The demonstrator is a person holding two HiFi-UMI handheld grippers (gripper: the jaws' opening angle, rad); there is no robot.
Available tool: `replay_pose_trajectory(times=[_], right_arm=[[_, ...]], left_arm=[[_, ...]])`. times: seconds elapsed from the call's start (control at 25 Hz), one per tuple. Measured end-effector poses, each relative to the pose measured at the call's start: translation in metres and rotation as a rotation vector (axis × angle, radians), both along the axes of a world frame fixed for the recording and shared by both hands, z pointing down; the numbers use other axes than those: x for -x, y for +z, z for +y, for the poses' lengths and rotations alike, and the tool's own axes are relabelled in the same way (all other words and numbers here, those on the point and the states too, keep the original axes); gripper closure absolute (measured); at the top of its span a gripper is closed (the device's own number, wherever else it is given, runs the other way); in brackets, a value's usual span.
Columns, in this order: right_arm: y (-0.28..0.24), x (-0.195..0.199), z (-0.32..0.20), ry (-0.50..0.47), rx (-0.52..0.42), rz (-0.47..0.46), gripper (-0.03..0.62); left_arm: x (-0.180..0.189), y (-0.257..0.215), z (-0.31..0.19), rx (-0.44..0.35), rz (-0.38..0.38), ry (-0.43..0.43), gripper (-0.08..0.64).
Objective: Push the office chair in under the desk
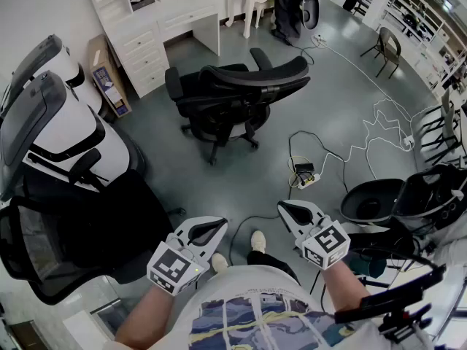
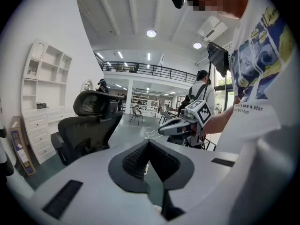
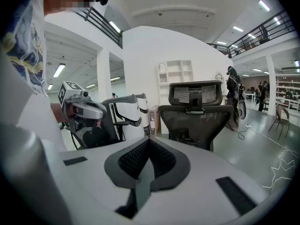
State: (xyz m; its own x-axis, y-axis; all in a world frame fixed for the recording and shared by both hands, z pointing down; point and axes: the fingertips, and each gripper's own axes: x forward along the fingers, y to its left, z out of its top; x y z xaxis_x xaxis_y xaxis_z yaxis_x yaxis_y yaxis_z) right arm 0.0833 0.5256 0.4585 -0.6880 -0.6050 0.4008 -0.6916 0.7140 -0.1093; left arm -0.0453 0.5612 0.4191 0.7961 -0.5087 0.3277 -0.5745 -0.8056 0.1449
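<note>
A black office chair stands on the grey floor in the middle of the head view, its back toward me; it also shows as the black chair and the mesh-backed chair in the gripper views. A white desk with drawers stands beyond it at the upper left, apart from the chair. My left gripper and right gripper hang close to my body, well short of the chair. Both are shut with nothing between the jaws. The left gripper and right gripper show their pads pressed together.
Two white-and-black chairs crowd the left side, a black mesh chair at the lower left. Cables and a power strip lie on the floor to the right. Another dark chair sits at the right edge. A person stands in the background.
</note>
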Motion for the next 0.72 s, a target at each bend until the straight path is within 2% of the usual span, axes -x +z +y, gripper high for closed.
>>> replay_pose_trajectory(times=[0.24, 0.44, 0.56, 0.72], right_arm=[[-0.001, 0.012, 0.013, 0.016, -0.013, 0.030, 0.568], [0.004, 0.004, 0.022, 0.058, -0.005, 0.053, 0.568], [0.008, -0.009, 0.013, 0.068, 0.002, 0.063, 0.568], [0.013, -0.031, -0.023, 0.079, 0.012, 0.058, 0.568]], left_arm=[[0.017, 0.002, 0.010, -0.007, 0.004, 0.023, 0.546], [0.019, 0.008, 0.011, -0.019, -0.007, 0.061, 0.546], [0.014, 0.009, 0.000, -0.036, -0.016, 0.068, 0.546], [0.008, 0.010, -0.031, -0.048, -0.060, 0.061, 0.546]])
